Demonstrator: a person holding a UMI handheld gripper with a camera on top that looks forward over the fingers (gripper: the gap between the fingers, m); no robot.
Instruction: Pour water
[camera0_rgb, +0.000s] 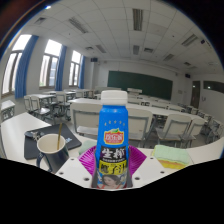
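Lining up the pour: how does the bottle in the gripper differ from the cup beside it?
The bottle is tall, capped in blue and labelled; the paper cup is short, open-topped and plain. The bottle sits clamped between the gripper fingers; the cup stands free on the desk, off to one side. Both are upright.

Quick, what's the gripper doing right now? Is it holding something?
Gripper: shut on the blue-capped bottle, held upright between both pink-padded fingers.

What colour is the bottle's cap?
Blue. The cap tops the bottle held in the gripper, gripper view.
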